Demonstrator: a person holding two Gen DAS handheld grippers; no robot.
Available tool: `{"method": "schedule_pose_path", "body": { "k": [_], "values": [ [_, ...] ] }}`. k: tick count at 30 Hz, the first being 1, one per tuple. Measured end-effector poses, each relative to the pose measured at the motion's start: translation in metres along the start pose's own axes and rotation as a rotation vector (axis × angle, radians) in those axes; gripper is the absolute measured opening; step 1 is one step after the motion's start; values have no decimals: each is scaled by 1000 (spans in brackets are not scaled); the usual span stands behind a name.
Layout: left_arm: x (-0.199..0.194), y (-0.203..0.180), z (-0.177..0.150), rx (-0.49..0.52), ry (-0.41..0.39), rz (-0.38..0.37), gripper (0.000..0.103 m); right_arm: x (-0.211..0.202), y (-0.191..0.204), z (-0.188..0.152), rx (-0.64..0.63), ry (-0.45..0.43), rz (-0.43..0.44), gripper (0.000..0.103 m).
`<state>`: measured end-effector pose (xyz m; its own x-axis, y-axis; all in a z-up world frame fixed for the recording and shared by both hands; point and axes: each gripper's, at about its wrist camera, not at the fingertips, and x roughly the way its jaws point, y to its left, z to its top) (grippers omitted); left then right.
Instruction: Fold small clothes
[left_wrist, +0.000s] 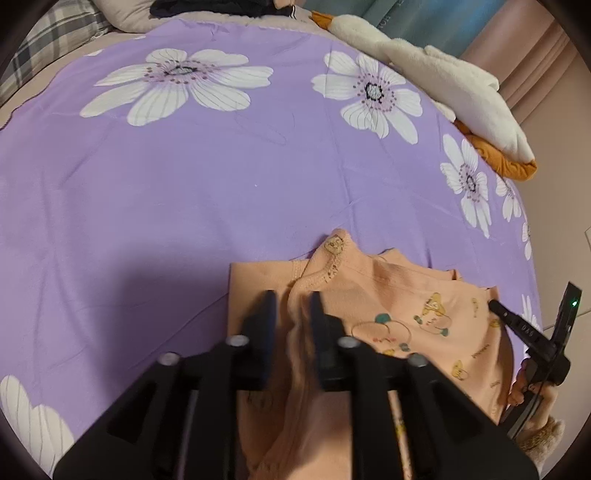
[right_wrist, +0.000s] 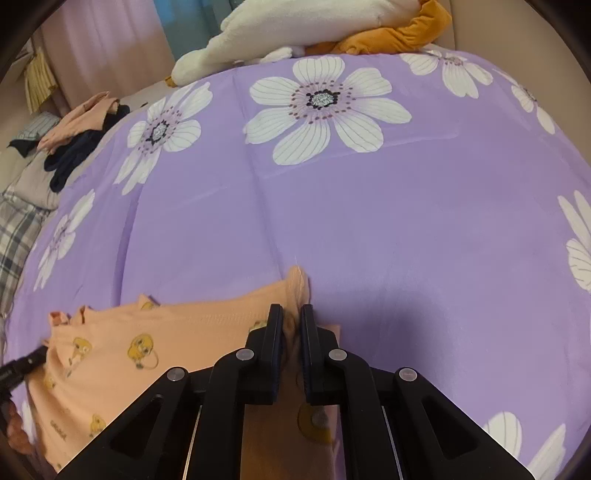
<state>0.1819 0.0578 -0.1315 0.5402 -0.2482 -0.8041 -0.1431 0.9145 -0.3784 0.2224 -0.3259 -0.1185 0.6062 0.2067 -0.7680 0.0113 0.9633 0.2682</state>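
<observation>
A small peach garment (left_wrist: 413, 317) with yellow cartoon prints lies on the purple flowered bedspread (left_wrist: 184, 184). My left gripper (left_wrist: 291, 299) is shut on a bunched fold of the peach garment near its neckline. In the right wrist view the same garment (right_wrist: 147, 339) spreads to the left, and my right gripper (right_wrist: 291, 312) is shut on a pinch of its edge. The tip of the right gripper shows at the right of the left wrist view (left_wrist: 517, 321), and the left gripper's tip shows at the left edge of the right wrist view (right_wrist: 22, 365).
A white and orange plush toy (left_wrist: 461, 92) lies along the far edge of the bed. A pile of dark and peach clothes (right_wrist: 77, 136) sits at the far left corner. Plaid pillows (left_wrist: 48, 48) lie beyond the bedspread.
</observation>
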Motion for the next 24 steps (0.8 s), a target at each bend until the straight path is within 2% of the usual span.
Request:
{"method": "schedule_pose_path", "body": {
  "k": [2,3,5,7,10,11,14,16,19,22,24],
  "values": [
    [-12,1,-3,-1,-20,5,61,-8,2,-5,-9,1,-3,19],
    [-16,0,-4,0,-32,11,65,-13,3,-6,-17,-5,-6,23],
    [-26,0,-8,2,-42,20,73,-28,5,-11,-25,-28,-12,48],
    [-31,3,-15,-11,-30,15,77,-39,4,-13,-7,-27,-4,60],
    [-35,12,-31,-46,1,-4,81,-57,-7,-24,76,3,86,63],
    [-35,15,-38,-59,17,-8,82,-61,-13,-31,105,14,122,68],
    [-35,23,-58,-91,56,-20,82,-68,-27,-54,153,25,128,72],
    [-39,23,-68,-89,44,-30,82,-66,-37,-70,187,49,132,72],
    [-41,18,-73,-54,37,-33,84,-53,-51,-88,275,121,220,72],
    [-36,20,-72,-64,32,-53,84,-55,-46,-88,273,104,256,72],
    [-33,21,-72,-69,26,-68,84,-49,-42,-88,284,108,338,72]
  ]
}}
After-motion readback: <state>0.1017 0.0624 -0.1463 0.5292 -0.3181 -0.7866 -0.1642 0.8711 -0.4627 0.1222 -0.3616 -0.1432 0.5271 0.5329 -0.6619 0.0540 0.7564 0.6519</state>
